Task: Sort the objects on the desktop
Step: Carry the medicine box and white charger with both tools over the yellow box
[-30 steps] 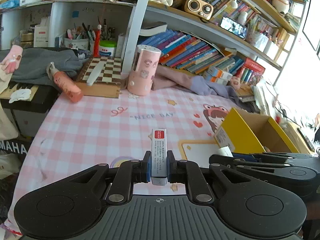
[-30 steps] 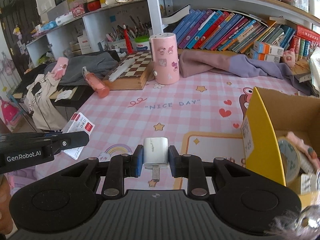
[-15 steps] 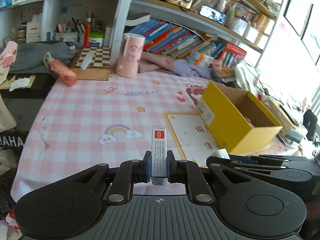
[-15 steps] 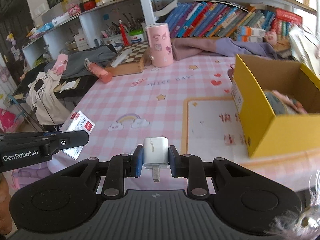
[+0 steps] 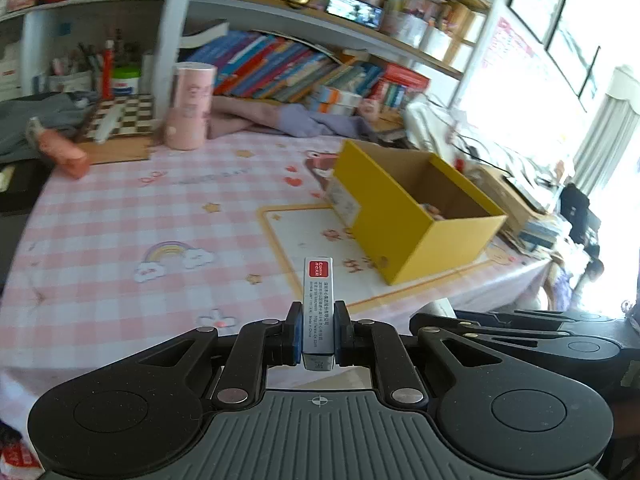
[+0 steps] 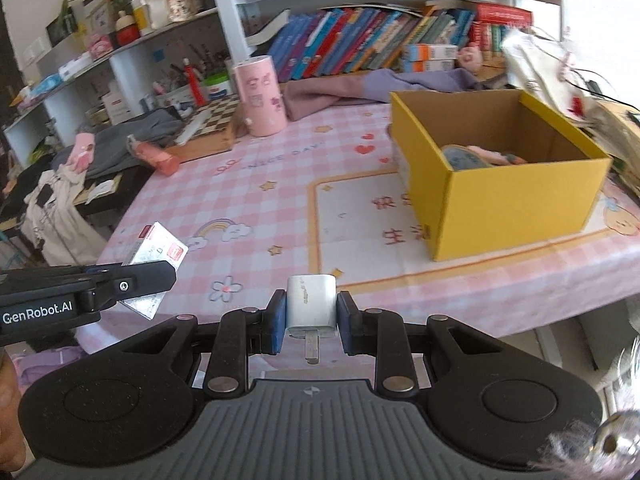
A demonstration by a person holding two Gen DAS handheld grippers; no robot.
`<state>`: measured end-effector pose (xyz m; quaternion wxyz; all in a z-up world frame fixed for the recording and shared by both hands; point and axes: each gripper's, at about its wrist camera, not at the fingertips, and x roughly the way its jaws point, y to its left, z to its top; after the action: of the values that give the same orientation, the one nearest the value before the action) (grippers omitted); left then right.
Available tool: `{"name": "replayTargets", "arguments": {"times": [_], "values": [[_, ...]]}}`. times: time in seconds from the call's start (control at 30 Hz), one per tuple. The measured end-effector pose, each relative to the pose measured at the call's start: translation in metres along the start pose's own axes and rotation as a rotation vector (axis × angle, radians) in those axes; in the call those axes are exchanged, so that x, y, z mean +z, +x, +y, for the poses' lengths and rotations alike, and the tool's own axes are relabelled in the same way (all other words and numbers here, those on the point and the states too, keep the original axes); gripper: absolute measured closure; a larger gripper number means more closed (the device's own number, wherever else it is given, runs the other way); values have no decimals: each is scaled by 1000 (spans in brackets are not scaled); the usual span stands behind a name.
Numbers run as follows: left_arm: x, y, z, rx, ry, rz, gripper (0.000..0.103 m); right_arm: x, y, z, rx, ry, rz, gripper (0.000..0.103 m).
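Below the open yellow cardboard box (image 6: 500, 184) holding pink items, the right gripper (image 6: 312, 318) clamps a white plug-in charger (image 6: 310, 300); the left gripper (image 5: 318, 334) pinches a slim silver box (image 5: 318, 308).

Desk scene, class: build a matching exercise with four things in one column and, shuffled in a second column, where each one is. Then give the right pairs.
Things
1. white charger
2. small silver box
3. yellow box
4. pink cylinder

Places
A. standing by the chessboard
B. clamped in the left gripper
C. open-topped, on the checked tablecloth
D. clamped in the right gripper

Pairs: 1-D, 2-B, 3-C, 4-A
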<state>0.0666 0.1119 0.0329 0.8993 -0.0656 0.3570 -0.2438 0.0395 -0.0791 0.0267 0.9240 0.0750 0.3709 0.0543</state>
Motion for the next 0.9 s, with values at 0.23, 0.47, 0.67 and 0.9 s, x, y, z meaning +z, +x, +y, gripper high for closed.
{"name": "replayTargets", "arguments": {"times": [0.23, 0.47, 0.67, 0.9], "values": [[1, 12, -22, -75, 48, 18, 90, -9, -16, -21, -74, 44, -13, 79], [2, 28, -48, -142, 121, 52, 90, -17, -30, -43, -138, 110, -24, 79], [5, 42, -67, -170, 152, 72, 90, -20, -36, -62, -170, 143, -29, 79], [9, 57, -88, -181, 188, 88, 90, -17, -39, -85, -182, 173, -34, 79]]}}
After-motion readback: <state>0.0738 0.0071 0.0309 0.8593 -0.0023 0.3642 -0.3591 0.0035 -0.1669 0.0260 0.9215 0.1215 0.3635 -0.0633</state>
